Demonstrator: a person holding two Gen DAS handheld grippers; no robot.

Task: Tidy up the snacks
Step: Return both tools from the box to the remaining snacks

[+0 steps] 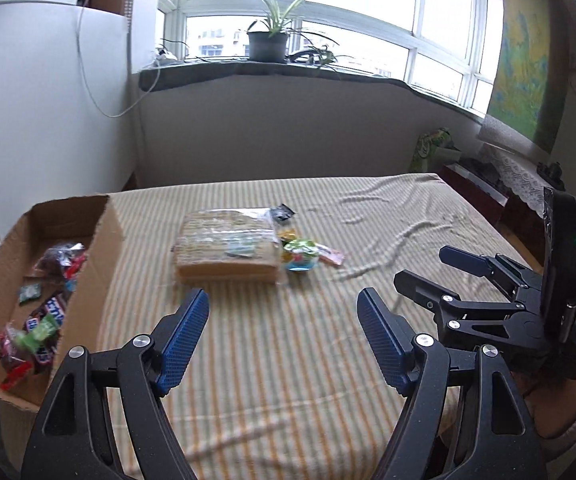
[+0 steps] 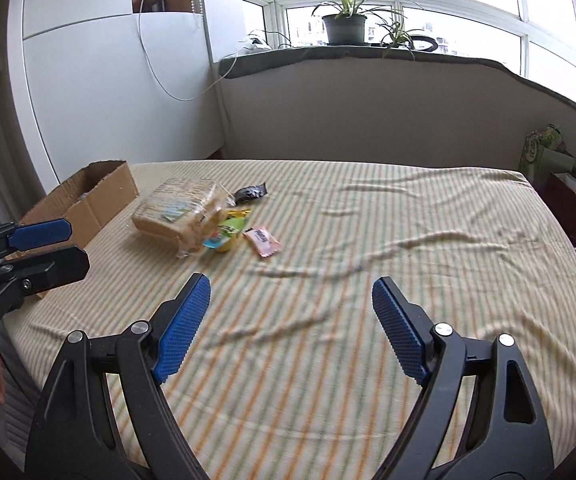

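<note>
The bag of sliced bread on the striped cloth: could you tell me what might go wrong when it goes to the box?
1. The bag of sliced bread is soft, so a hard squeeze may crush it.
2. A jelly cup and pink wrapper sit against it and may get dragged.
3. The cardboard box already holds candy that the loaf could flatten.

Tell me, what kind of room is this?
Most likely a bedroom in a home. The snacks lie on what looks like a bed under a striped sheet, a potted plant stands on the wide windowsill, and a white cabinet fills the corner beside a cardboard box.
</note>
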